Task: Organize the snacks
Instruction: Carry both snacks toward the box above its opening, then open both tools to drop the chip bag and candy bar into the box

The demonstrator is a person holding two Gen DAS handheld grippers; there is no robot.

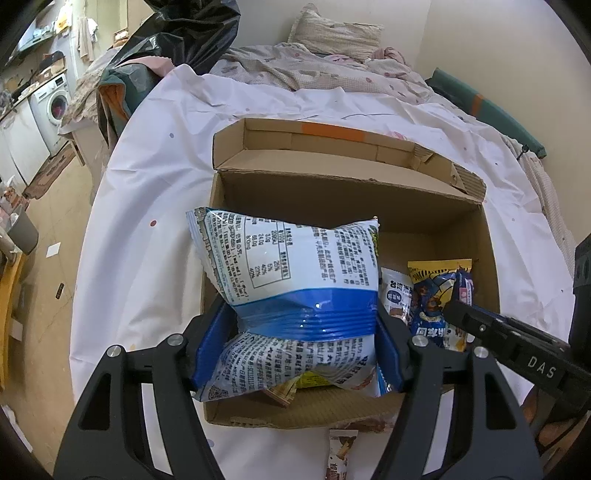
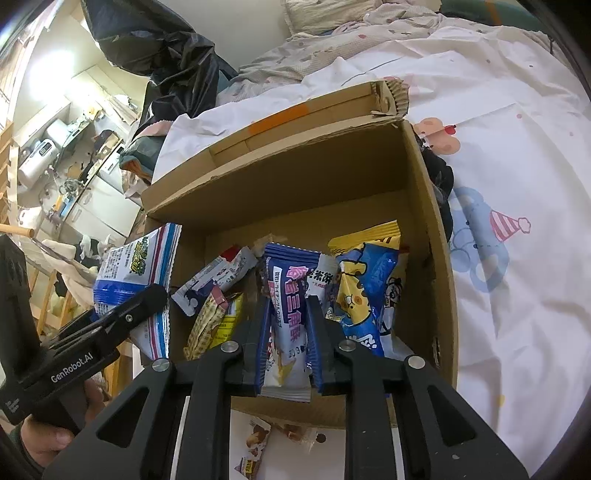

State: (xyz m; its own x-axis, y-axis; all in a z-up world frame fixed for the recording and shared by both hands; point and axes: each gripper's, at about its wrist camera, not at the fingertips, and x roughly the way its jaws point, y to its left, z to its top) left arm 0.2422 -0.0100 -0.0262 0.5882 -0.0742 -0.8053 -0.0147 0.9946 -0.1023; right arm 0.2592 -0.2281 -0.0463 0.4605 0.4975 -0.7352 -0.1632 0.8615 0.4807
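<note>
My left gripper is shut on a large blue and white snack bag and holds it over the left part of an open cardboard box. The same bag shows at the left in the right wrist view. My right gripper is shut on a purple and white snack packet and holds it upright over the box. Several packets lie in the box, among them a blue and yellow one and a white one.
The box stands on a white sheet over a bed. A loose snack packet lies on the sheet in front of the box. A black plastic bag and a pillow lie beyond. The floor drops off at the left.
</note>
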